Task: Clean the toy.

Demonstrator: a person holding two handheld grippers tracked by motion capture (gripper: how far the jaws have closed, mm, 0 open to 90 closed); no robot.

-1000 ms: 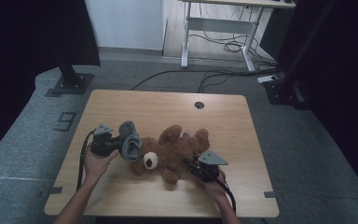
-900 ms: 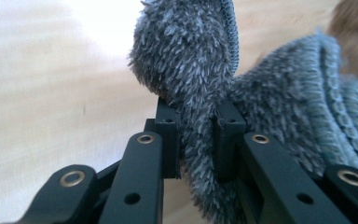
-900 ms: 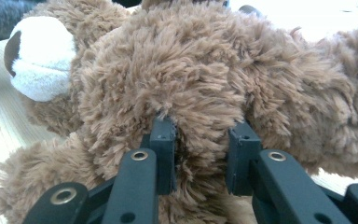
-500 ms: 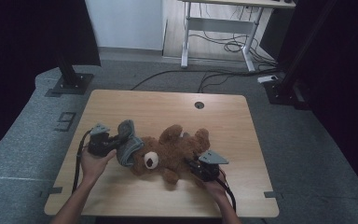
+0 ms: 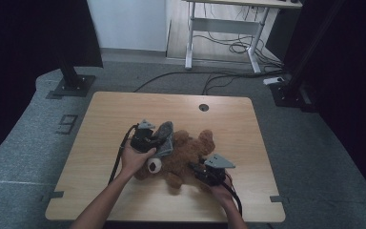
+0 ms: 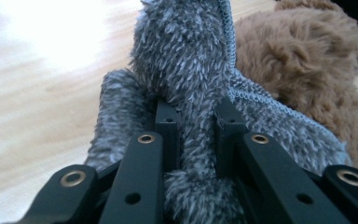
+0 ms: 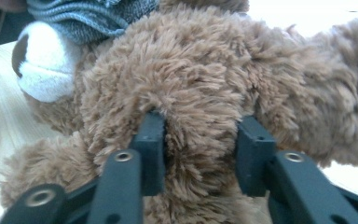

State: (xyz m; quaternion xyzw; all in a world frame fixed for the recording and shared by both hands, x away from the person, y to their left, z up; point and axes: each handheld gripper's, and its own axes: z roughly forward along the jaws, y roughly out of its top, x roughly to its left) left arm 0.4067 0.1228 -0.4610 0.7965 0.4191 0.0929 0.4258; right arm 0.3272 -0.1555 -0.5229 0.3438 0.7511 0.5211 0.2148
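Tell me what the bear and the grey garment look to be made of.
Bear: brown plush, probably synthetic; long shaggy matte pile, with a white short-pile muzzle.
Grey garment: fuzzy grey knit, likely chenille-type yarn; a ribbed knitted edge shows. Matte.

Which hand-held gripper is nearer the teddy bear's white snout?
Left. The left hand-held gripper, clamped on the grey fuzzy garment, sits just above the snout; the right hand-held gripper is farther along the bear's body.
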